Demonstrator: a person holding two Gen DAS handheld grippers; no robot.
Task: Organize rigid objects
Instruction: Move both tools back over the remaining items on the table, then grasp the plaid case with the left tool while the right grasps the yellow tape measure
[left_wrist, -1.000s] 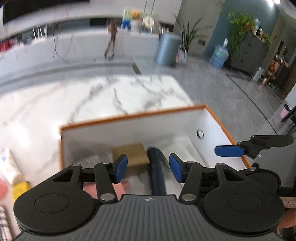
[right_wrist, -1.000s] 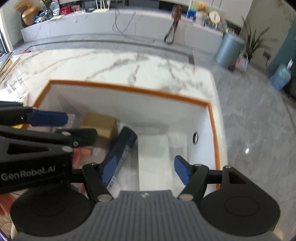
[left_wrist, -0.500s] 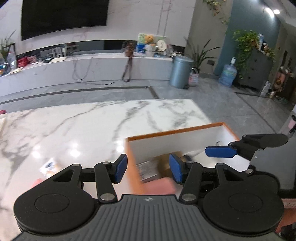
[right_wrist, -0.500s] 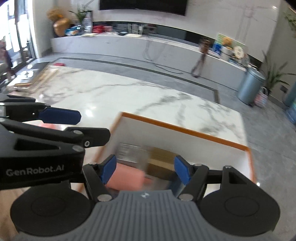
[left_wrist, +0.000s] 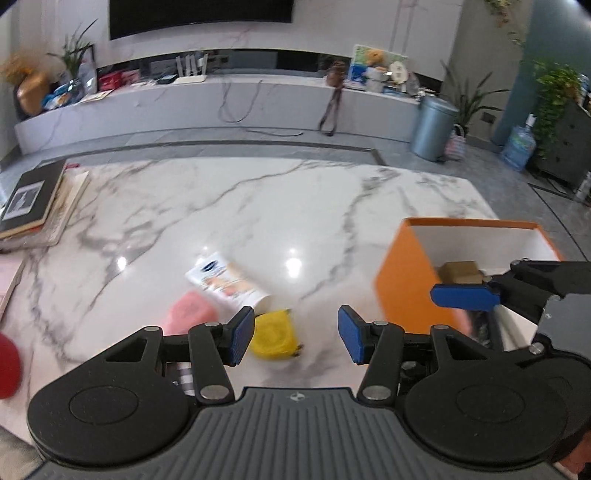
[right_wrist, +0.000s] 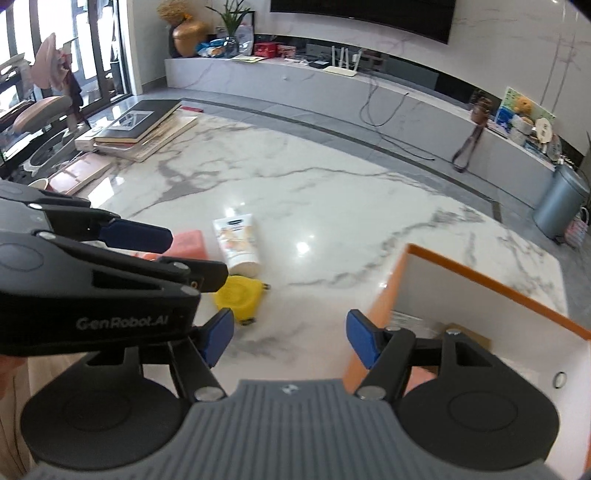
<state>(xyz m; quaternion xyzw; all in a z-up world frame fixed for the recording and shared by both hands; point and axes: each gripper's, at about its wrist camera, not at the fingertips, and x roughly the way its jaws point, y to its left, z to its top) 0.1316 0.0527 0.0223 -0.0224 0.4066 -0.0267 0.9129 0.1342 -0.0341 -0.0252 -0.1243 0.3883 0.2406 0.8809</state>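
An orange box (left_wrist: 410, 284) with a white inside stands at the table's right; a brown carton (left_wrist: 460, 270) lies in it. On the marble to its left lie a yellow round-cornered item (left_wrist: 274, 334), a white tube (left_wrist: 227, 282) and a pink block (left_wrist: 188, 313). My left gripper (left_wrist: 296, 334) hangs open above the yellow item, holding nothing. My right gripper (right_wrist: 291, 338) hovers by the box's left wall (right_wrist: 380, 310), jaws closing with nothing between them. The yellow item (right_wrist: 236, 295), tube (right_wrist: 236, 240) and pink block (right_wrist: 190, 240) lie ahead to its left.
A stack of books (left_wrist: 29, 201) sits at the table's far left, also in the right wrist view as books (right_wrist: 136, 125). A red object (left_wrist: 5, 363) shows at the left edge. The left gripper's fingers (right_wrist: 136, 236) cross the right view's left side.
Both grippers have swung left from above the box's inside to the marble beside it. The yellow item, tube and pink block have come into view.
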